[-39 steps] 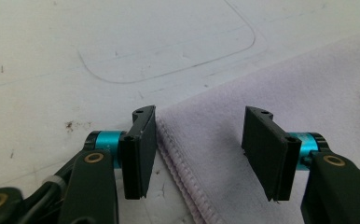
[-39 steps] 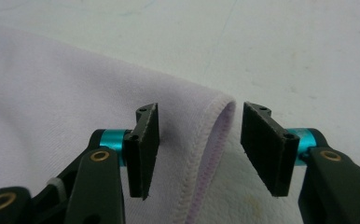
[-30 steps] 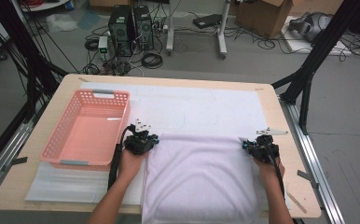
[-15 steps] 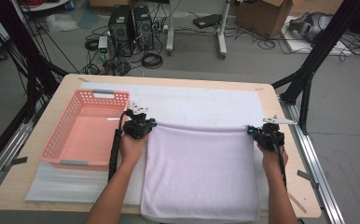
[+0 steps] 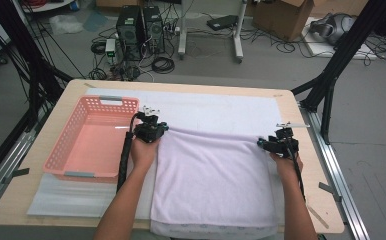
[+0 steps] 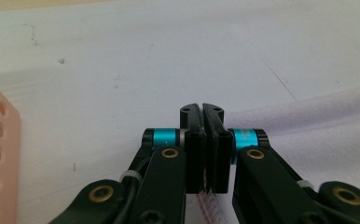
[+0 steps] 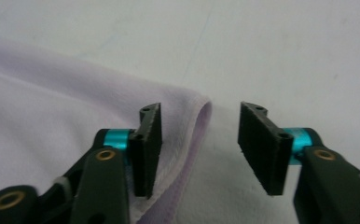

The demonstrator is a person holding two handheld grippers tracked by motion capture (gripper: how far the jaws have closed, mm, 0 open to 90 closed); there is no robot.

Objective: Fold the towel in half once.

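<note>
Left gripper [image 6: 202, 140] pinches the towel [image 5: 213, 180] corner; right gripper [image 7: 200, 144] gapes, released. Pulling from 1 side could skew the fold.

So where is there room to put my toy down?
Inside the pink basket, or on the white mat beyond the towel. The towel's far corners are crowded by the left gripper and right gripper.

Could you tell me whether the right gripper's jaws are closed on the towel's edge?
No, the right gripper has its jaws wide apart, with the lilac towel edge lying loose between them.
</note>
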